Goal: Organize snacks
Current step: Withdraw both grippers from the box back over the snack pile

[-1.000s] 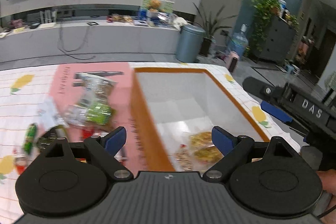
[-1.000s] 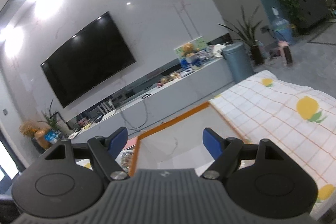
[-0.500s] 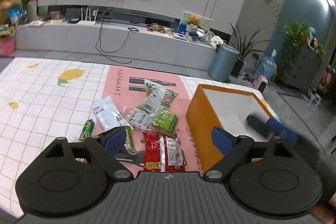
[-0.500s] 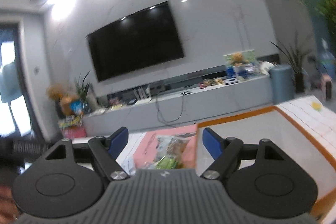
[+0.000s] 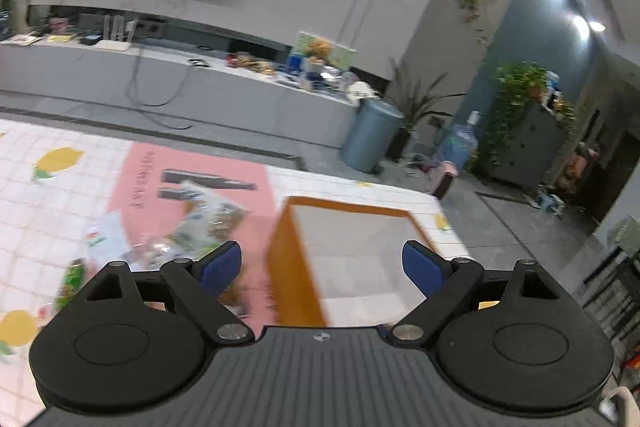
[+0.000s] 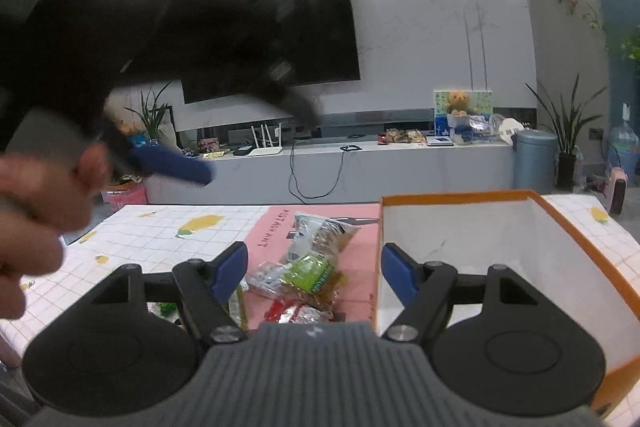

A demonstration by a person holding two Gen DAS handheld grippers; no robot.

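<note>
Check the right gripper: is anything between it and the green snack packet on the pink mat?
Nothing visible blocks it. The right gripper is open and empty, with the green snack packet straight ahead in the pile. The orange box sits off to the right, and the left gripper is raised at upper left, clear.

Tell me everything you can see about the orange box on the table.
The orange box is open-topped, looks like cardboard, with orange outer walls and rim and a plain white inside. It stands upright on the checked tablecloth, its left wall at the pink mat beside the snack packets. Neither gripper touches it.
</note>
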